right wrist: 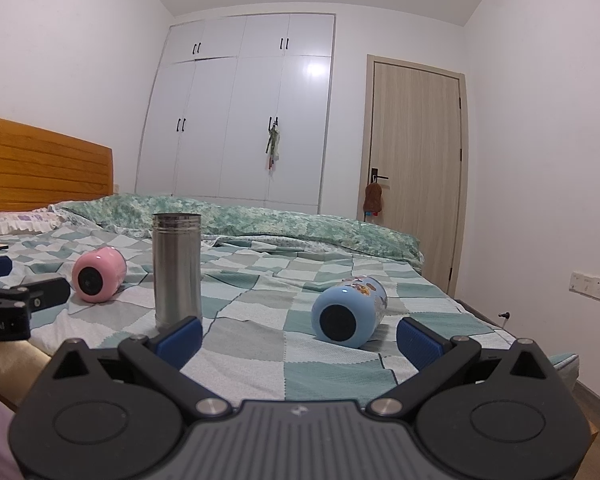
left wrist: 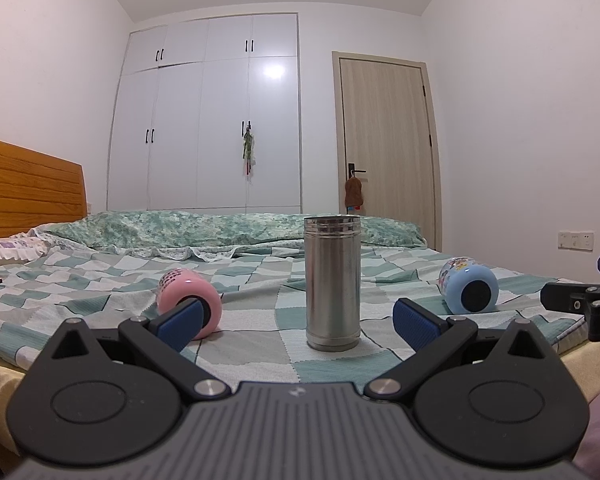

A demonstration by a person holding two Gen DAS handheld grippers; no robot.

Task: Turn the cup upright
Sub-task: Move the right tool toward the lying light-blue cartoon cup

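Both grippers' jaws gape wide, empty; blue cup (right wrist: 350, 312) lies sideways beyond right gripper (right wrist: 299, 338).

Both wrist views sit low at the bed's (left wrist: 260, 344) near edge, side by side, facing the wardrobe (left wrist: 204, 120); both share the three cups.

A home bedroom: a bed (left wrist: 260, 280) spread with a green-and-white checked cover fills the foreground, backed by a wooden headboard (left wrist: 28, 188) at left. A white floor-to-ceiling built-in wardrobe (left wrist: 204, 116) lines the far wall beside a closed pale wood door (left wrist: 386, 136), with plain white walls all around.
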